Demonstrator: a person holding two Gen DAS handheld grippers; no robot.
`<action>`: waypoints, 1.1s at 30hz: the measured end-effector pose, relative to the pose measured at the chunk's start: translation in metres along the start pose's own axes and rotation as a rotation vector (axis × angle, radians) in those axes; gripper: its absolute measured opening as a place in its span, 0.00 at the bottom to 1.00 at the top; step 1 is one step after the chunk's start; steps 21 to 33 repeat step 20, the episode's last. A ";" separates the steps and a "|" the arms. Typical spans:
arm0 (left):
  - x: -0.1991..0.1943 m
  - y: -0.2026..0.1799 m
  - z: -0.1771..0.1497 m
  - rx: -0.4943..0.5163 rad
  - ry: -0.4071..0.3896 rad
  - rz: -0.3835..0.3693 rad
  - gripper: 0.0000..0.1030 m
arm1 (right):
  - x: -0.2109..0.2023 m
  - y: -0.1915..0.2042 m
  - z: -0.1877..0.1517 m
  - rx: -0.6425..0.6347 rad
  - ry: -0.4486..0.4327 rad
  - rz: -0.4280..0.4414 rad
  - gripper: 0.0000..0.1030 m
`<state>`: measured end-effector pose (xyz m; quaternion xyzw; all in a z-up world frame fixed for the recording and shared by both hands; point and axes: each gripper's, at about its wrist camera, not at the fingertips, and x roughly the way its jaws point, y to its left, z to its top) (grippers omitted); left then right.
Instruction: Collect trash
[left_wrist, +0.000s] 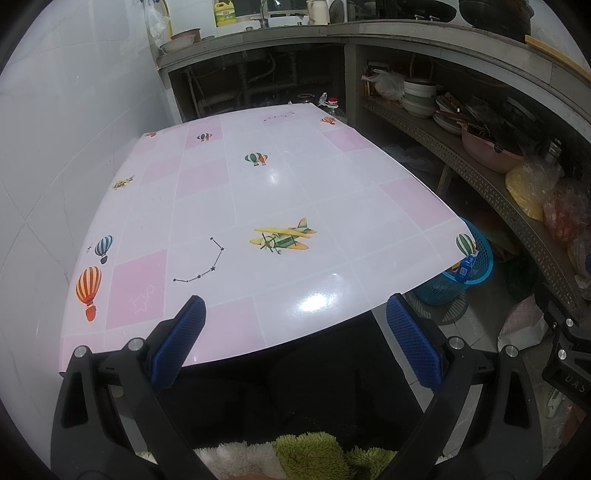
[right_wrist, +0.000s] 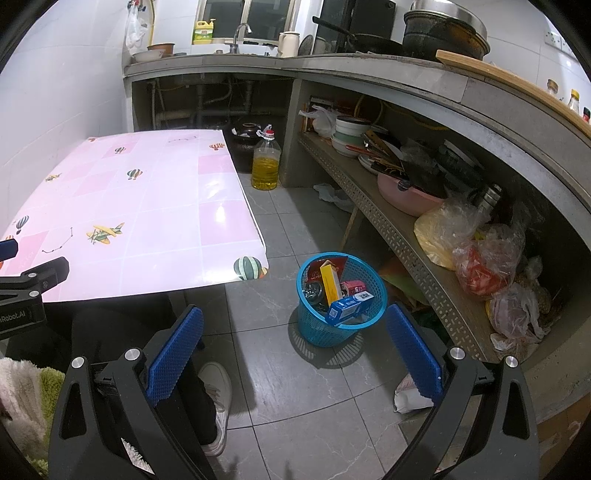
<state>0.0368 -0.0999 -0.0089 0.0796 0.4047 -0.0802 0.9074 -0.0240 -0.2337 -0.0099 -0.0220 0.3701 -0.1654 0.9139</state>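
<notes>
Two grippers are in view, and neither has hold of anything. Your left gripper (left_wrist: 295, 332) hovers over the near edge of the counter (left_wrist: 332, 192) with its jaws spread wide and nothing between them. Your right gripper (right_wrist: 295, 339) hangs above the floor (right_wrist: 280, 221), jaws equally wide, looking down toward the blue basket (right_wrist: 341, 295).

The trash sits in that basket, on the floor just off the counter's near right corner. Inside it you can see a blue box (right_wrist: 349, 304) leaning on the rim, a yellow box (right_wrist: 331, 284) standing on end, a red packet (right_wrist: 319, 271) and a pink can (right_wrist: 352, 286). No loose item shows on the counter, so the collecting looks largely done.

Risks, as judged from here: the blue box rests high on the rim, and a careless drop or a nudge from your right gripper could tip it out. The basket is light mesh and stands free, so a knock could overturn it. A crumpled white wrapper (right_wrist: 408, 393) lies on the floor beside the right jaw; it may be trash left behind.

Surface and room: the counter carries a glossy pink-and-white covering printed with balloons and aeroplanes, bright with glare. The floor is grey tile. A perforated shelf (right_wrist: 406, 236) holds bowls and plastic bags, and an oil bottle (right_wrist: 265, 162) stands at the far end.
</notes>
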 end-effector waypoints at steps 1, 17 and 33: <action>0.000 0.001 0.000 0.000 0.000 0.000 0.92 | 0.000 0.000 0.000 0.000 0.000 0.001 0.94; 0.004 -0.001 -0.001 -0.009 0.014 -0.003 0.92 | 0.000 0.000 0.000 0.000 0.000 0.000 0.94; 0.004 -0.001 -0.002 -0.013 0.016 -0.004 0.92 | 0.000 0.001 0.000 0.000 0.000 0.000 0.94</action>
